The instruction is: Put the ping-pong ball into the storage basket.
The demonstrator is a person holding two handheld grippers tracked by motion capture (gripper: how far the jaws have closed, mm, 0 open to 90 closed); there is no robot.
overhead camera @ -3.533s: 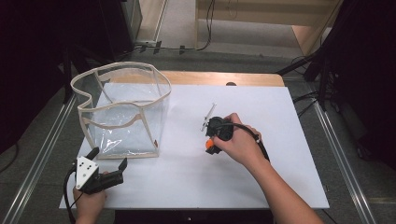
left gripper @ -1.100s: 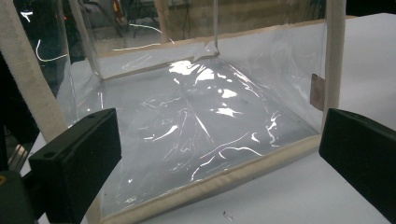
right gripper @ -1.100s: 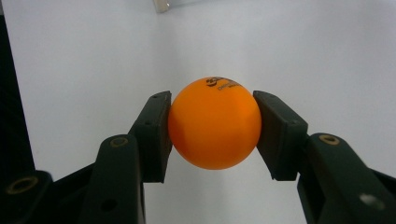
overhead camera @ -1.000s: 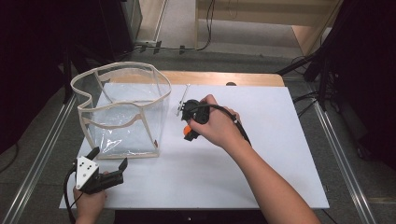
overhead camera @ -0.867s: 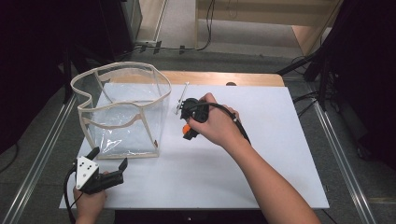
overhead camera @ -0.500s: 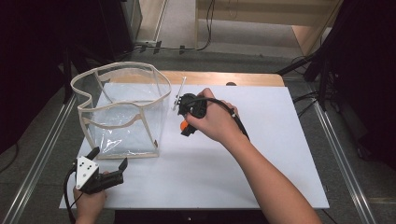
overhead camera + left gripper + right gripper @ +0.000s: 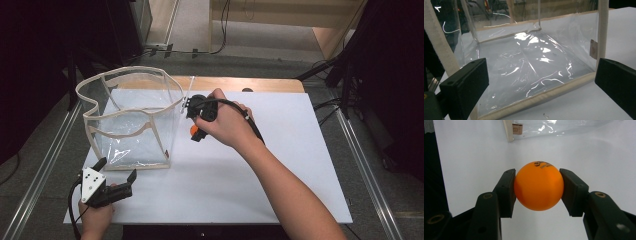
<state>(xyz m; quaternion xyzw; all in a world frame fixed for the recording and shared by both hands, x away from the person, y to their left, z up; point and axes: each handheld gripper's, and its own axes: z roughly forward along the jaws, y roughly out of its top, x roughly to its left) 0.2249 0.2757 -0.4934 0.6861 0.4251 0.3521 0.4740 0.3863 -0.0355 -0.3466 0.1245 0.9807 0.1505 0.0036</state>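
While the left gripper (image 7: 116, 187) waits with fingers spread at lower left, the right gripper (image 7: 537, 186) pinches the orange ball (image 7: 538, 185) beside the clear bag (image 7: 131, 120), apparently to drop it in.

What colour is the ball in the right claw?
Orange, with small dark print near its top. The ball shows best in the right gripper view.

Bright, even overhead light on the white table (image 7: 260, 185), dark surroundings, glare on the clear bag (image 7: 534, 65).
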